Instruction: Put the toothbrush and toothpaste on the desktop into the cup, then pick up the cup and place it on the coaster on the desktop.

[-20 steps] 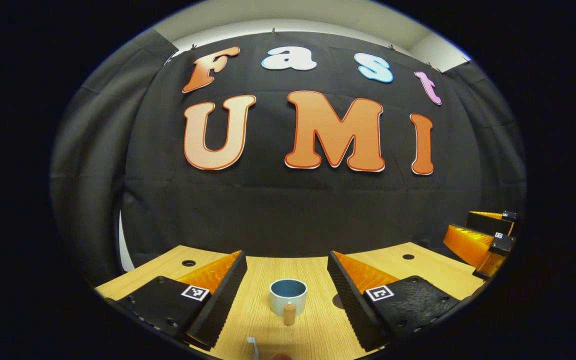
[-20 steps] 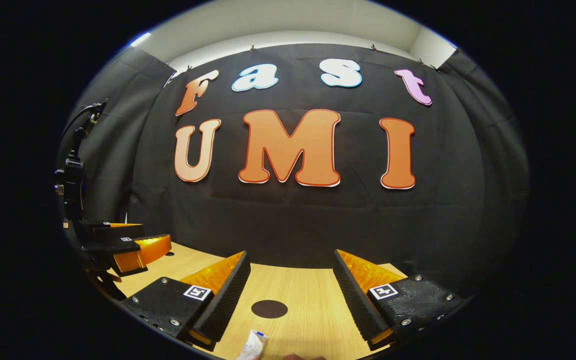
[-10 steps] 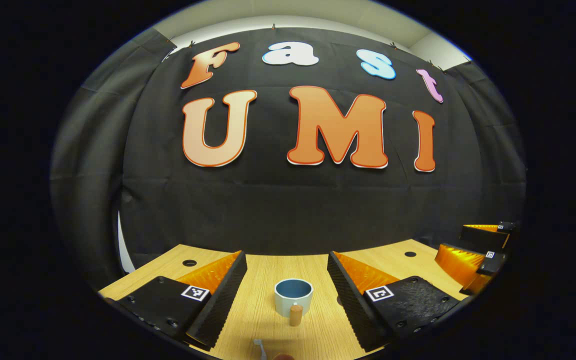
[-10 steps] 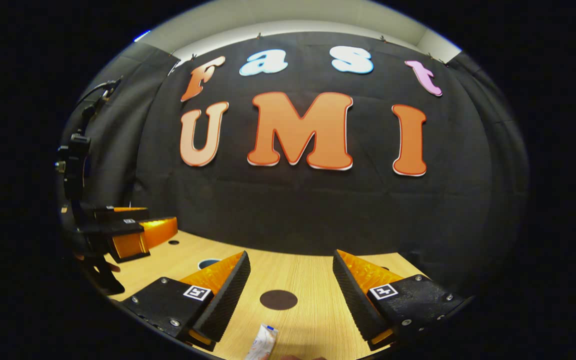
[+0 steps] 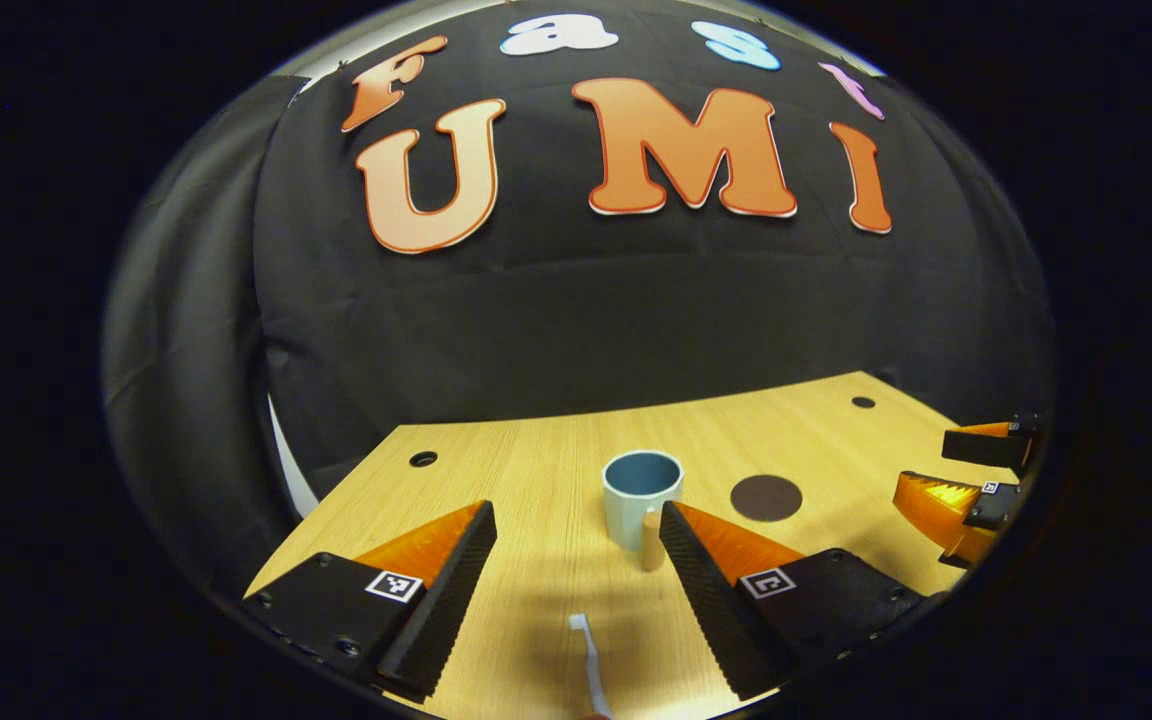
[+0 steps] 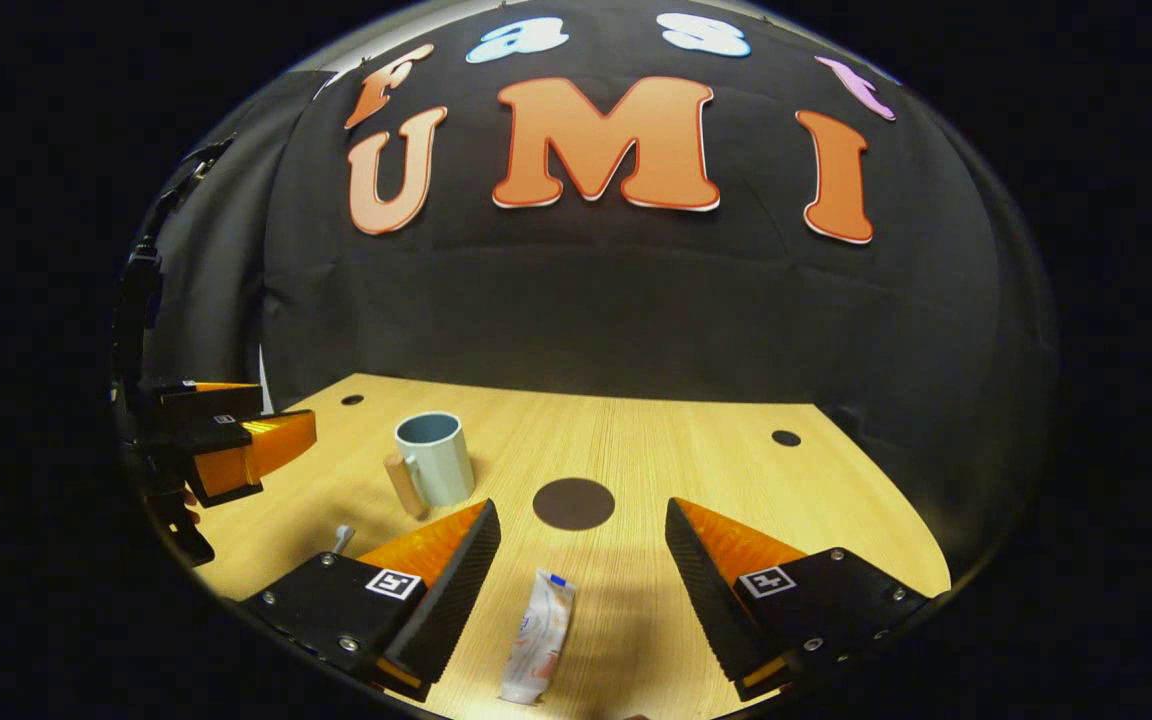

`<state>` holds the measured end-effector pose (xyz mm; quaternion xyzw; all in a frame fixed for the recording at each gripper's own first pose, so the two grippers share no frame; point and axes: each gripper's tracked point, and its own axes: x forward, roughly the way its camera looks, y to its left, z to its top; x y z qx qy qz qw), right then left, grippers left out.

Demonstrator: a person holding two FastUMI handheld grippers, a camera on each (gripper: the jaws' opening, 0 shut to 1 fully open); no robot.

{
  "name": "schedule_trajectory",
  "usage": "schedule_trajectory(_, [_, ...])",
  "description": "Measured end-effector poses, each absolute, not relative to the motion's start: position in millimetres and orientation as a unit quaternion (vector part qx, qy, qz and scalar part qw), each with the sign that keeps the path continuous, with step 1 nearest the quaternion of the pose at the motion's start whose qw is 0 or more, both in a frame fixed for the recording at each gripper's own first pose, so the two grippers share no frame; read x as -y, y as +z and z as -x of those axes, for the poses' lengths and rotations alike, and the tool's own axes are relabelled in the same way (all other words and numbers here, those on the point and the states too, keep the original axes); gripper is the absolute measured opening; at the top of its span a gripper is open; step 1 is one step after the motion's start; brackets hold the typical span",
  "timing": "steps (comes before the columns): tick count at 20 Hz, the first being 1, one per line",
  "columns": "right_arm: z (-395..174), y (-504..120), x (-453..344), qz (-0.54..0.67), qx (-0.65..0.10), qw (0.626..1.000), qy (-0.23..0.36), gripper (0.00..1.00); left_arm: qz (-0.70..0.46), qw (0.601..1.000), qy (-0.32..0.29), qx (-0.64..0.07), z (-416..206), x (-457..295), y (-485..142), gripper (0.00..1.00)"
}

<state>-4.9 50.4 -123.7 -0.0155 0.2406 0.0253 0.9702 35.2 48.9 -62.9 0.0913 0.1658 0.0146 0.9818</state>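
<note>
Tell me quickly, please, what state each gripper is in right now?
Left gripper: jaws open, holding nothing, above the toothbrush.
Right gripper: jaws open, holding nothing, above the toothpaste.

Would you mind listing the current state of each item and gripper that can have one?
cup: upright on the desktop, empty, off the coaster
toothbrush: lying flat on the desktop
toothpaste: lying flat on the desktop
coaster: bare
left gripper: open, holding nothing
right gripper: open, holding nothing
</note>
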Motion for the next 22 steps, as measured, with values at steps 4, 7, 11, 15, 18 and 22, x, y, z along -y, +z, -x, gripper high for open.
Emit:
schedule_trajectory(4, [11, -149, -61, 0.004, -0.283, 0.958, 0.041, 0.99, -0.12, 0.962, 0.023, -0.244, -28, -64, -102, 0.98])
schedule_trajectory(7, [15, -165, -65, 0.017, -0.311, 0.949, 0.043, 0.96, -0.09, 0.947, 0.002, -0.31, -9, -49, -139, 0.97])
schedule_trajectory(11, [24, -188, -70, 0.026, -0.34, 0.939, 0.049, 0.94, -0.098, 0.929, 0.016, -0.356, 6, -52, -164, 0.94])
schedule_trajectory(15, [33, -218, -80, 0.017, -0.379, 0.924, 0.055, 0.91, -0.086, 0.915, 0.015, -0.393, 15, -52, -197, 0.86])
schedule_trajectory(18, [39, -234, -78, 0.02, -0.399, 0.916, 0.049, 0.86, -0.054, 0.904, 0.024, -0.423, 22, -51, -220, 0.74])
schedule_trajectory(22, [48, -255, -83, -0.025, -0.434, 0.899, 0.048, 0.76, -0.025, 0.897, 0.016, -0.442, 26, -45, -230, 0.6])
